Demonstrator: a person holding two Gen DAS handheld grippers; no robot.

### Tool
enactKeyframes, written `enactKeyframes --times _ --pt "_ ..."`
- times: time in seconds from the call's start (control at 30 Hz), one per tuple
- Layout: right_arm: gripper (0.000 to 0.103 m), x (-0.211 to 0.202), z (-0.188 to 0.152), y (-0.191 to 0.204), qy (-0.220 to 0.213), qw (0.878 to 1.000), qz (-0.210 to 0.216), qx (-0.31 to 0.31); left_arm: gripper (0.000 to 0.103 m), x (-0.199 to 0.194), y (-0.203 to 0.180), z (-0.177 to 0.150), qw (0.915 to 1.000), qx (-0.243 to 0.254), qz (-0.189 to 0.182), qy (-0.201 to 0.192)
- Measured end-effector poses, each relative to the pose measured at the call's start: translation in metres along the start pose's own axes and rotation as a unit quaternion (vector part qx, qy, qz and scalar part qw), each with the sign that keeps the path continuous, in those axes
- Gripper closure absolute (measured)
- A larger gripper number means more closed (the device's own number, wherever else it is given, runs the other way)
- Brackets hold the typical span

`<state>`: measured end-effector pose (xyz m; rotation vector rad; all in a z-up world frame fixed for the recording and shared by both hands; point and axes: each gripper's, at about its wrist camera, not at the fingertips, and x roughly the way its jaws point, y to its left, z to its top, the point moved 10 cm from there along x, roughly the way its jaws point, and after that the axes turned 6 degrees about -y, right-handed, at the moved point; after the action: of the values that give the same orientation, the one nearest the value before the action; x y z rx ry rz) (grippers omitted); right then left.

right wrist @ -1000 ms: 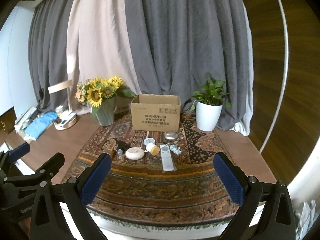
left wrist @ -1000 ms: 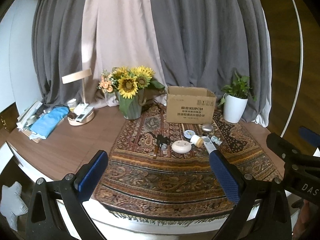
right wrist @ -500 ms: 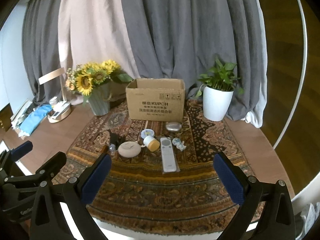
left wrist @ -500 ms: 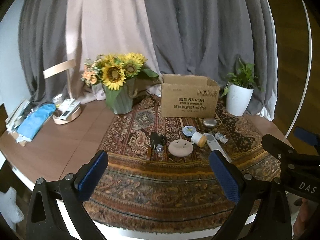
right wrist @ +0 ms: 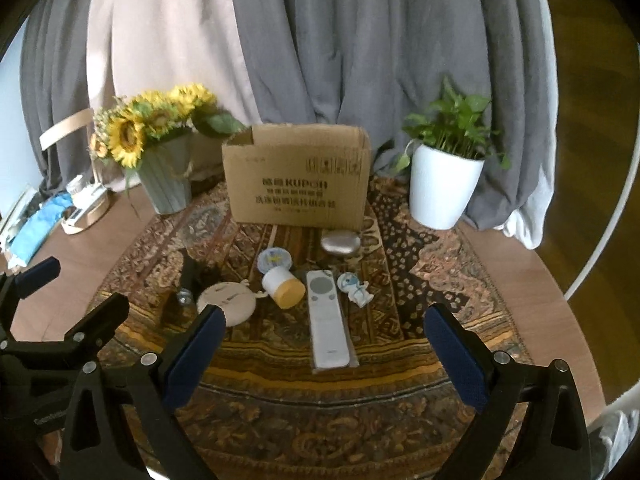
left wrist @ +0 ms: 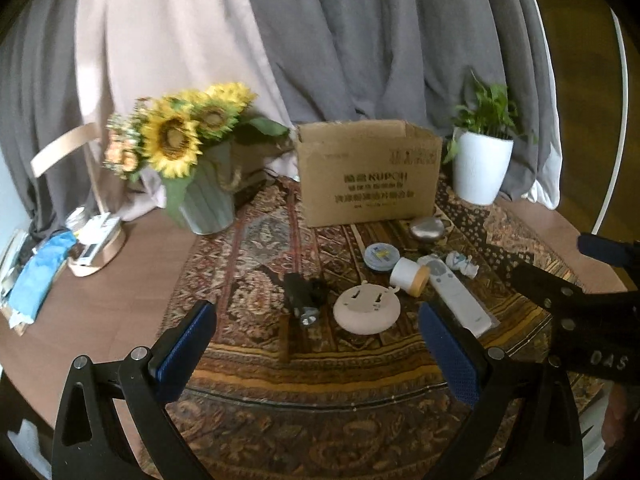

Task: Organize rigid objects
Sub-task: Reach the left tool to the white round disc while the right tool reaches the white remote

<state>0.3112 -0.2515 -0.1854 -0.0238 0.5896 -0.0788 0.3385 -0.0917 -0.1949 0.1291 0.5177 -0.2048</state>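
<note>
Left wrist: left claw wide open, empty, above near edge of patterned rug on counter; cardboard box upright toward far edge; small items mid-rug before it: beige disc, black flashlight, round tin, white remote.

Right wrist: right claw wide open, empty, near edge; white remote between pads; jar on its side beside it; astronaut figure just right; silver pebble touching box front.
</note>
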Motion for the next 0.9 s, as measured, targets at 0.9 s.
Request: enactKeyframes --times 0.9 --pt "0.026 0.135 -0.057 0.002 0.113 0.991 0.077 0.009 0.02 0.124 -0.049 -0.042 0.9857 0.065 -0.129 0.087"
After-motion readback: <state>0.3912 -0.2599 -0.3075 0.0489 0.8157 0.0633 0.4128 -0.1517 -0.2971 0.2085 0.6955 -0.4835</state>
